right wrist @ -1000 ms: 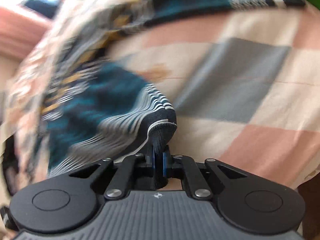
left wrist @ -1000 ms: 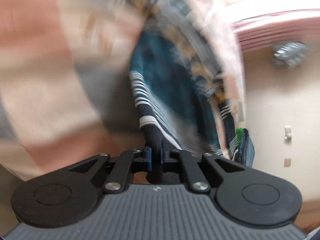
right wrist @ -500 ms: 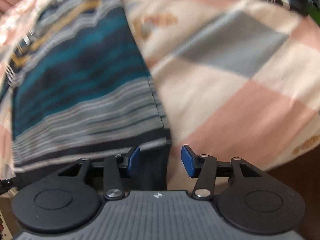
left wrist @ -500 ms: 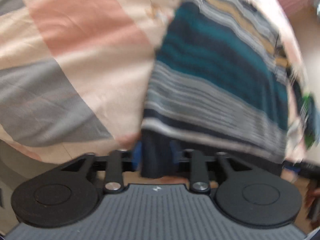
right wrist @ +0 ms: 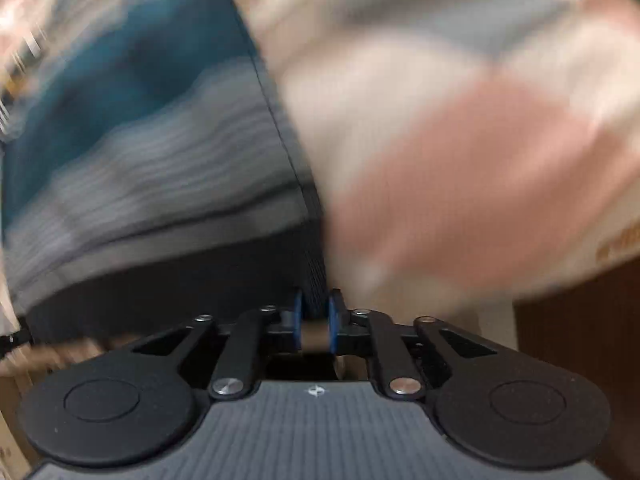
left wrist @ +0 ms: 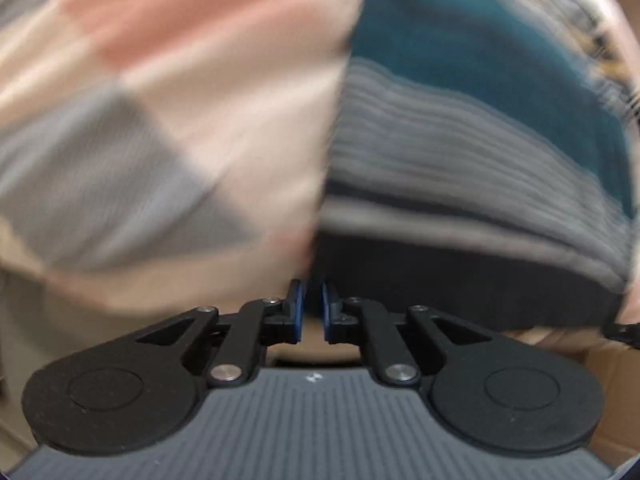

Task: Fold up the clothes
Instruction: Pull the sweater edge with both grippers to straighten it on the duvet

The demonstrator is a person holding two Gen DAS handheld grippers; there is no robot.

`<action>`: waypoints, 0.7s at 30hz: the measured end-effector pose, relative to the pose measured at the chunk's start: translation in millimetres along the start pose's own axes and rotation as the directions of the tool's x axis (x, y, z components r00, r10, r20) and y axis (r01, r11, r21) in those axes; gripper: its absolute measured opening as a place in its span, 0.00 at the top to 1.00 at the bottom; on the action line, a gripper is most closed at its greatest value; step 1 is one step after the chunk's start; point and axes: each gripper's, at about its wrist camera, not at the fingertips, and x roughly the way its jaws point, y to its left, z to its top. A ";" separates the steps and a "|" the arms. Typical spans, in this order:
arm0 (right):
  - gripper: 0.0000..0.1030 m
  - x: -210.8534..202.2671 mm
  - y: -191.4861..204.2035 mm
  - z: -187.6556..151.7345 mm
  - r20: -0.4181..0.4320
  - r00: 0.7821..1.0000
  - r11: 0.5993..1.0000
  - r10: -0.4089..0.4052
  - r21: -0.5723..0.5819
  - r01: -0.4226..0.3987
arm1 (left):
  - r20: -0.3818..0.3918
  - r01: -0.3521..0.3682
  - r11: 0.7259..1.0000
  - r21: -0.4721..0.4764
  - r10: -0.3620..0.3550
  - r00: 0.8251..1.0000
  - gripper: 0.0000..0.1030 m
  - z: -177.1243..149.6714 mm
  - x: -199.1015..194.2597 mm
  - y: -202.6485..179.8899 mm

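Your left gripper (left wrist: 312,306) and right gripper (right wrist: 315,316) each pinch the striped sweater's (left wrist: 460,160) dark hem, probably keeping it taut over the checked bedspread (left wrist: 180,100).

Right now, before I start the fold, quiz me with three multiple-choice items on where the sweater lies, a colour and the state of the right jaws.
1. In the left wrist view, the sweater lies where relative to the bare bedcover?
A. To its right
B. To its left
C. Wholly under it

2. What colour is the sweater's hem?
A. Pink
B. White
C. Very dark, near black

3. How do the right gripper's jaws stand?
A. Wide open, nothing between
B. Closed on the hem's edge
C. Closed on the bedcover

Answers:
1 A: the sweater fills the right side and the checked bedcover the left.
2 C: the hem is a dark band below the grey stripes.
3 B: at the right gripper, ribbed dark cloth runs down between the blue pads.
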 end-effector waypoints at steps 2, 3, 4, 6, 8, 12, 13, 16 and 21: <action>0.87 -7.7 5.0 -3.8 -0.008 0.994 0.993 -0.112 -0.030 0.112 | 0.008 -0.021 1.000 -0.001 0.021 1.000 0.95 1.2 -12.7 -1.0; 0.87 -23.0 5.0 -2.8 0.052 0.996 0.997 -0.078 -0.015 0.079 | 0.044 0.016 1.000 -0.020 -0.015 0.999 0.94 5.1 -25.8 -1.1; 0.87 -38.7 4.8 -1.4 0.114 0.993 0.999 -0.038 0.001 0.039 | 0.084 0.059 0.997 -0.041 -0.056 0.995 0.94 10.7 -37.5 -2.2; 0.86 -59.8 11.3 9.7 0.215 0.976 0.999 0.036 -0.008 -0.035 | 0.141 0.108 0.994 -0.030 -0.103 0.985 0.92 22.9 -45.2 -14.2; 0.85 -61.7 24.4 21.3 0.279 0.958 0.996 0.071 -0.071 -0.054 | 0.170 0.131 0.991 0.005 -0.130 0.977 0.90 34.3 -43.6 -29.6; 0.85 -34.7 42.2 25.7 0.253 0.966 0.989 0.047 -0.150 -0.009 | 0.111 0.078 0.994 0.082 -0.087 0.990 0.85 39.2 -19.7 -50.1; 0.86 -30.4 40.6 20.4 0.243 0.970 0.986 0.030 -0.165 0.011 | 0.093 0.060 0.995 0.083 -0.068 0.993 0.84 35.7 -20.3 -49.5; 0.88 -42.2 35.1 18.8 0.227 0.974 0.987 0.003 -0.155 0.033 | 0.040 0.006 0.996 0.089 -0.010 0.999 0.85 25.4 -21.9 -47.8; 0.82 -85.2 25.4 29.9 0.215 0.977 0.996 -0.016 -0.082 0.034 | -0.015 -0.094 0.988 0.122 0.097 0.995 0.84 21.4 -47.0 -57.6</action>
